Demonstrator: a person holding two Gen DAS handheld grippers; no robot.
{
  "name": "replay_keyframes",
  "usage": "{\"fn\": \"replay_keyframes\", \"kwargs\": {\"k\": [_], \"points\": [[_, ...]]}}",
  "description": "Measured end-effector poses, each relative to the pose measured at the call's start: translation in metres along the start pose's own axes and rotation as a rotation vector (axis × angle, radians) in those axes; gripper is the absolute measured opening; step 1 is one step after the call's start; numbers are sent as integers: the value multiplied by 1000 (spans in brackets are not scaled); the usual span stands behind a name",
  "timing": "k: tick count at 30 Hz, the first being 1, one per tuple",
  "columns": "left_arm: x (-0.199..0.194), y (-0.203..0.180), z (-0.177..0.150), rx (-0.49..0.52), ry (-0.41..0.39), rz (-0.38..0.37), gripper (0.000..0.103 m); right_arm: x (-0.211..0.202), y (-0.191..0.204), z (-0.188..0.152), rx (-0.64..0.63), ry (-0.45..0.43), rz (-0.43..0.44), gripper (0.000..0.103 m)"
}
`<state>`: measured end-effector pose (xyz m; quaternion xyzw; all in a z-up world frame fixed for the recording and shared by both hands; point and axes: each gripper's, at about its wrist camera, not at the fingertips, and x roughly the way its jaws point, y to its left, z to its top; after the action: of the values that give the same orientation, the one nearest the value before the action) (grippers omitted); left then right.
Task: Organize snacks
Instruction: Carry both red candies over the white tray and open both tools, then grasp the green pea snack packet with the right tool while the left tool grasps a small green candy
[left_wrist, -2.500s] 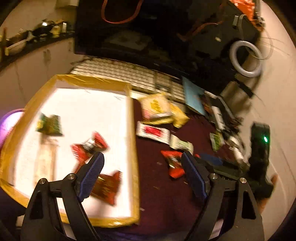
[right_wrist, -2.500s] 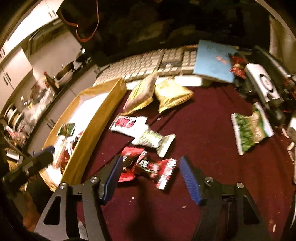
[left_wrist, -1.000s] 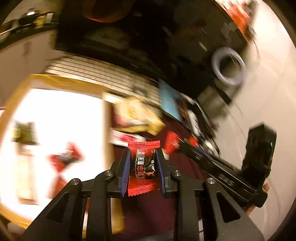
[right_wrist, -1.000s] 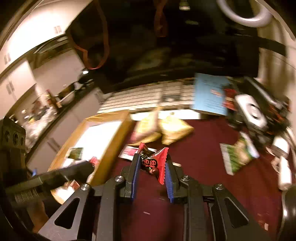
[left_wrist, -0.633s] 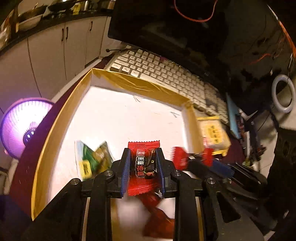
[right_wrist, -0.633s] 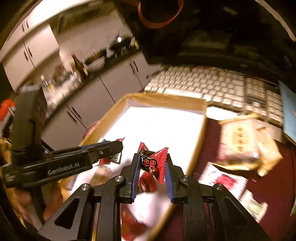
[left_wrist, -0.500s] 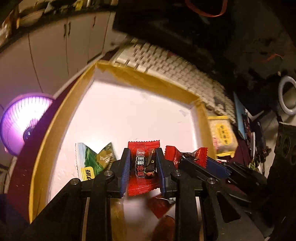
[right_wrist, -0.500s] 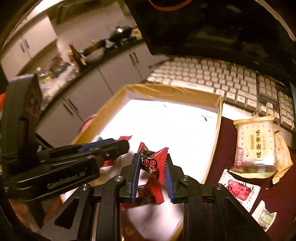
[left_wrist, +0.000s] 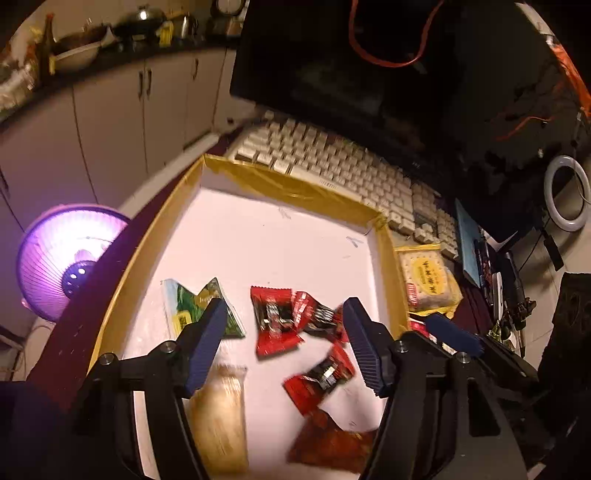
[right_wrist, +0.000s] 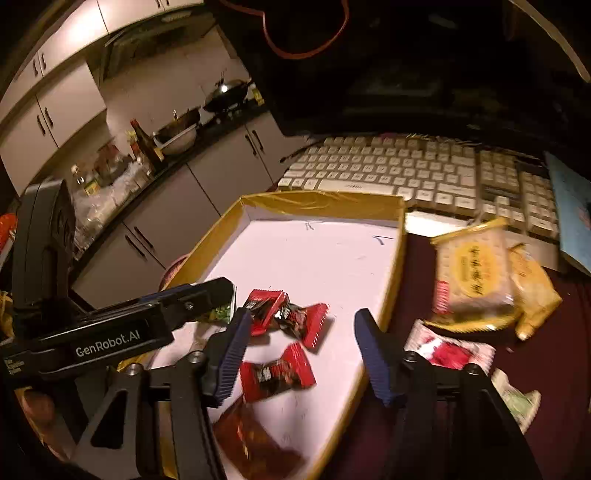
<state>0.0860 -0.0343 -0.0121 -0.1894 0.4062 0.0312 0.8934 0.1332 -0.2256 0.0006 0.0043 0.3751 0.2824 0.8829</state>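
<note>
- Snacks: three red candies in the tray (left_wrist: 388, 258), white floor, gold-taped rim.
- Red candy (left_wrist: 275, 321) mid-tray, lying flat, its side overlapping a second red candy (left_wrist: 319, 317).
- Third red candy (left_wrist: 319, 376) nearer the tray's front edge, blurred.
- Dark red packet (left_wrist: 332, 443) at the front edge, touching or just beside the third candy; cannot tell which.
- Green packet (left_wrist: 192, 306) toward the tray's left side; pale long packet (left_wrist: 221, 413) in front of it, blurred.
- Left hand-held gripper (left_wrist: 284, 339): jaws have just been opening, now wide apart, pads off the candy, which lies on the tray floor between them.
- Right hand-held gripper (right_wrist: 299, 354): jaws have also just been opening, wide apart, nothing pinched; candies lie on the tray between the fingers.
- Both grippers over the tray's front half, close side by side; the left one's finger shows in the right wrist view, just beside the green packet.
- Outside the tray, on the dark red counter (right_wrist: 554, 387) by the tray's right rim: yellow cracker pack (right_wrist: 472, 273) lying on a second yellow pack (right_wrist: 535, 291), white-red packet (right_wrist: 450, 350) just in front, small green-white packet (right_wrist: 517, 402) nearer still.
- Keyboard (right_wrist: 406, 166) behind the tray's far rim; blue card (right_wrist: 572, 206) at its right end.
</note>
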Motion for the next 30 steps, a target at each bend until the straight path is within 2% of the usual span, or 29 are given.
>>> {"fn": "replay_keyframes", "kwargs": {"k": [2, 4, 5, 8, 12, 14, 19, 22, 27, 30], "points": [[-15, -11, -8, 14, -48, 21, 65, -15, -7, -4, 22, -22, 11, 67], [-28, -21, -17, 29, -87, 27, 73, -33, -22, -12, 66, -29, 32, 68], [-32, -25, -20, 30, -98, 24, 73, -40, -32, -17, 89, -32, 48, 68], [-43, -56, -33, 72, -98, -43, 73, -64, -62, -29, 150, -32, 52, 68], [-41, -97, -43, 150, -66, -160, 73, -102, -103, -47, 218, -91, -24, 69], [-35, -114, -48, 188, -36, -187, 73, -115, -120, -55, 249, -109, -55, 70], [-25, -139, -62, 223, -4, -191, 73, -129, -160, -83, 357, -115, -87, 70], [-18, -149, -73, 242, 13, -186, 73, -131, -170, -95, 397, -131, -152, 70], [-16, -156, -83, 268, 26, -192, 73, -135, -199, -98, 495, -146, -205, 70], [-17, -155, -83, 268, 26, -200, 73, -128, -217, -90, 539, -132, -278, 70]]}}
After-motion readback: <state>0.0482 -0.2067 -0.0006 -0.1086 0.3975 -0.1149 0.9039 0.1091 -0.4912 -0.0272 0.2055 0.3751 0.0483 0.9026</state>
